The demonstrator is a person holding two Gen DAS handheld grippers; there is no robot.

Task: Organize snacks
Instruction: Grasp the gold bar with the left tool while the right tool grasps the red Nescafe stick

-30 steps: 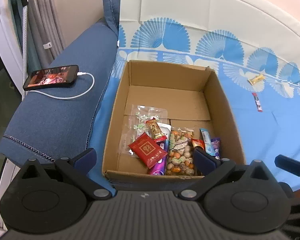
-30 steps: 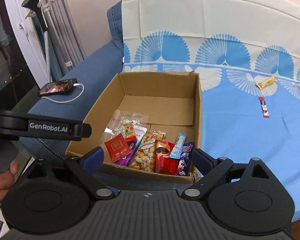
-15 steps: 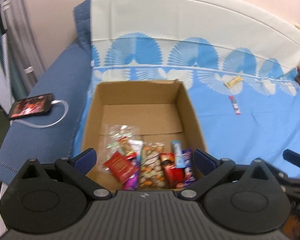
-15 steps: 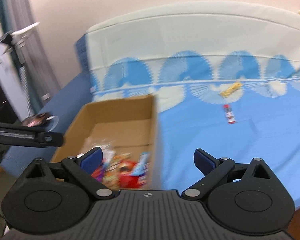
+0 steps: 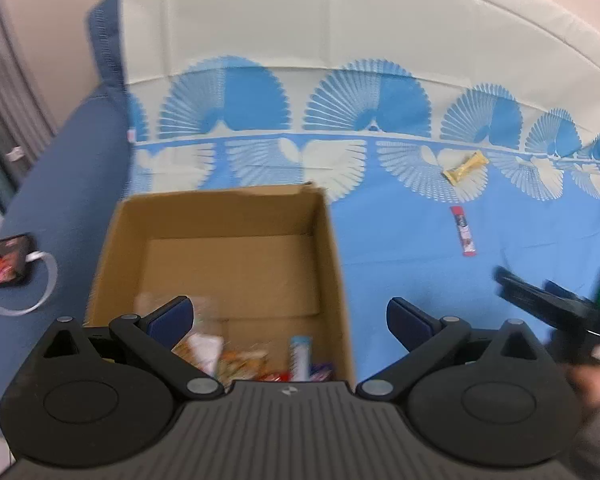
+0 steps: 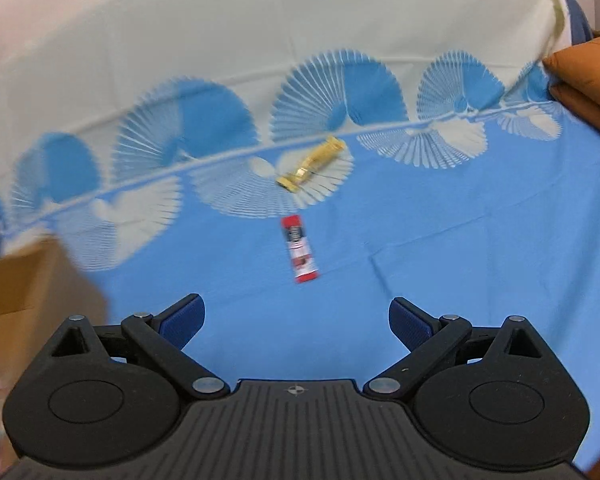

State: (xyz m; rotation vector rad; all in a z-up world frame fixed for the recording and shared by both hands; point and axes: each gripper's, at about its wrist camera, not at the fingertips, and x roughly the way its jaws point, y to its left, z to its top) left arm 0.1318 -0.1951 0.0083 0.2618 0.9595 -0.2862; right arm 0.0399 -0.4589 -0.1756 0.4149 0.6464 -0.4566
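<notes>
Two snacks lie loose on the blue sheet [image 6: 460,240]: a red bar [image 6: 300,255] at centre frame in the right wrist view, a gold bar [image 6: 311,164] just above it. Right gripper [image 6: 296,316] fingers are spread, empty. Left gripper [image 5: 290,316] fingers are spread over the cardboard box [image 5: 332,240], snack packets [image 5: 244,360] at its lower edge.

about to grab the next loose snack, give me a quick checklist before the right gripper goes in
1. Right gripper jaws open and empty: ok.
2. Red snack stick lying free on the blue sheet, ahead of the jaws: ok.
3. Gold snack bar apart from the red one: ok.
4. Left gripper open, over the cardboard box, out of the way: ok.
5. Room left in the box: ok.
6. Sharp view for aiming: not ok, motion blur.
</notes>
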